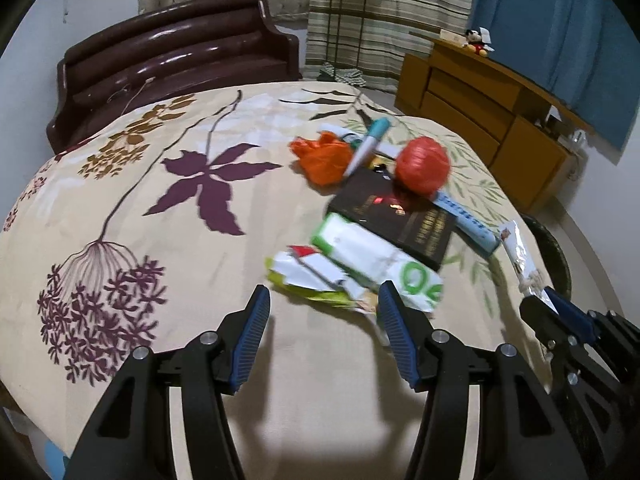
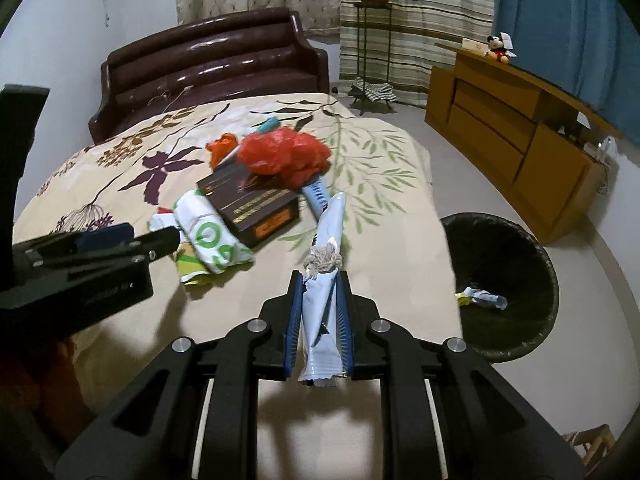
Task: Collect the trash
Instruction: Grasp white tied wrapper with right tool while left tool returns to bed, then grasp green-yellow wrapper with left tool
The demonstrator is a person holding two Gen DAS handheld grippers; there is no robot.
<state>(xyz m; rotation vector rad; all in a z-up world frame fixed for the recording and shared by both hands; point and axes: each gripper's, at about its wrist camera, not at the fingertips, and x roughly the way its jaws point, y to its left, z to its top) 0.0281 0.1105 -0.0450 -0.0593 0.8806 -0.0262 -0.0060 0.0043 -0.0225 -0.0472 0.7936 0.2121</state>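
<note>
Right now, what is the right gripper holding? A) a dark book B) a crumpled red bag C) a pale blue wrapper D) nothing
C: the right gripper is shut on the pale blue wrapper, while the red bag and dark book lie on the bed.

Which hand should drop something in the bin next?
The right gripper: its fingers are shut on a pale wrapper, and the bin sits just to its right. The left gripper is open and holds nothing.
</note>
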